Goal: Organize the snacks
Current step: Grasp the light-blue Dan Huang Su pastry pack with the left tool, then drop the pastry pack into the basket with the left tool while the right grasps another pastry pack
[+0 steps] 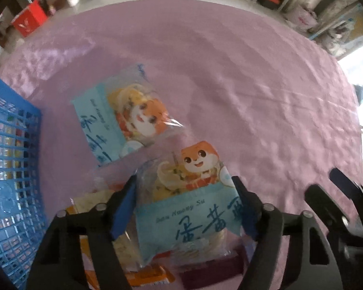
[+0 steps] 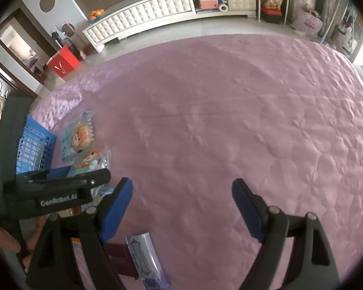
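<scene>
My left gripper is shut on a light-blue snack packet with an orange cartoon fox, held above other packets. A second matching packet lies flat on the pink quilt, further ahead. A blue plastic basket stands at the left, with snacks showing through its mesh. My right gripper is open and empty over the quilt. In the right wrist view the left gripper, both blue packets and the basket sit at the left. A silver-blue bar packet lies near my right gripper's left finger.
An orange packet and a dark maroon packet lie under the held one. The pink quilt spreads wide to the right. Beyond it are a white tufted cabinet, a red box and shelves.
</scene>
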Action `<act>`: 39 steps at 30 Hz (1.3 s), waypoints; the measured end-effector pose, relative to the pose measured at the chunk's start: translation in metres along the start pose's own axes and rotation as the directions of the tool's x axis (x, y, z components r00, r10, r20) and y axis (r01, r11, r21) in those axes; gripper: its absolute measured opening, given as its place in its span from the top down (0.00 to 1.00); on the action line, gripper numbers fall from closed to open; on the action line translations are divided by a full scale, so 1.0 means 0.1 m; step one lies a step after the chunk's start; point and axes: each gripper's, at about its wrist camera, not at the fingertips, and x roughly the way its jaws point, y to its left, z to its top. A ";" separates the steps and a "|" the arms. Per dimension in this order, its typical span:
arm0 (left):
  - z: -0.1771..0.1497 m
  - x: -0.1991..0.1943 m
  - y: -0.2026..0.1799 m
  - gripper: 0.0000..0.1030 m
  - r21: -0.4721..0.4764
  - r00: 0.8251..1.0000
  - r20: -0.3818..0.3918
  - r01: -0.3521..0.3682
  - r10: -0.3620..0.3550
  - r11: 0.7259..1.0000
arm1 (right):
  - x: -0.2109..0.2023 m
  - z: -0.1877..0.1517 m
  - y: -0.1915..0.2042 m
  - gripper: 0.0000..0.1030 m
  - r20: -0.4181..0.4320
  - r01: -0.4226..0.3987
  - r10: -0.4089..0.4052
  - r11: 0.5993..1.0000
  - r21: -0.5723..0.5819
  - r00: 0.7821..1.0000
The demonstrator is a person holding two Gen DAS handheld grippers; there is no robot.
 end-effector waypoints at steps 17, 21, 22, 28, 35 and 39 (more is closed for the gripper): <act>-0.16 -1.33 0.66 0.34 0.081 0.949 0.316 -0.029 0.002 0.996 | -0.09 0.22 0.88 0.16 0.019 -0.025 0.028 0.990 -0.140 0.999; -0.16 -1.46 0.74 0.34 0.061 0.922 0.387 -0.049 0.022 0.997 | 0.02 0.28 1.12 0.16 0.000 -0.038 0.039 0.987 -0.153 0.999; -0.18 -1.53 0.83 0.34 0.049 0.914 0.405 -0.057 0.033 0.997 | 0.05 0.31 1.18 0.15 -0.003 -0.033 0.033 0.987 -0.158 0.999; -0.21 -1.78 1.50 0.34 -0.086 0.863 0.480 -0.129 0.155 0.988 | 0.22 0.41 1.51 0.06 -0.004 0.000 0.000 0.982 -0.189 1.000; -0.13 -1.55 2.22 0.34 -0.214 0.901 0.379 -0.139 0.213 0.967 | 0.56 0.51 1.86 0.06 -0.019 0.063 -0.072 0.959 -0.277 0.997; 0.00 -1.25 2.34 0.34 -0.220 0.945 0.281 -0.108 0.169 0.970 | 0.79 0.57 1.89 0.06 -0.045 0.095 -0.112 0.956 -0.277 0.993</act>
